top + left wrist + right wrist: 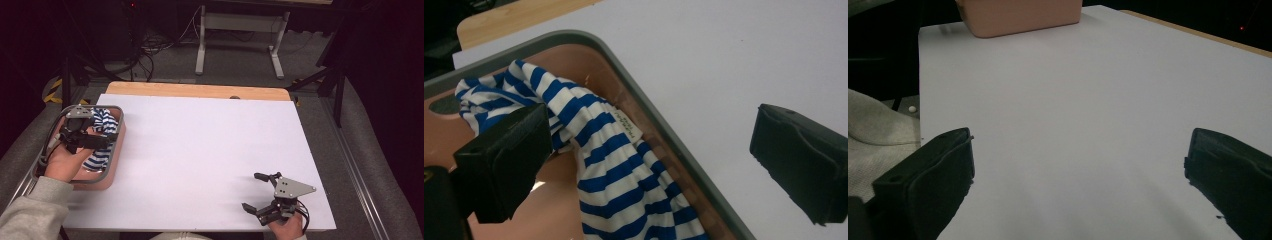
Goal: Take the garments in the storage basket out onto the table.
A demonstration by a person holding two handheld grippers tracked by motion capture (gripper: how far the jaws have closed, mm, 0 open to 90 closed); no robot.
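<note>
At the left edge of the table (210,145) sits a pink basket (119,150) with a grey rim, and a blue-and-white striped cloth (102,130) lies bunched inside it, one fold draped along the wall nearest the table's middle. The left gripper (107,140) hangs over the basket with its jaws spread wide and holding nothing; in the left gripper view 1 jaw sits low against the cloth (614,170) inside the basket (659,125), while the other hangs outside the rim, over the white tabletop. That straddle is the main risk, in my judgement: if the jaws close as they stand, they could pinch the basket wall along with the fabric, and a lift would then tip or drag the whole basket (it looks light) instead of freeing the cloth. A shallow bite on 1 loose fold could also slip, dropping the cloth back in a heap. A small label is sewn on the fabric, its print too small to read. Further right the white surface is bare. Near the front right corner the right gripper (260,192) rests low over the table, jaws released and empty, well apart from the basket (1018,15) and too far to steady it.
</note>
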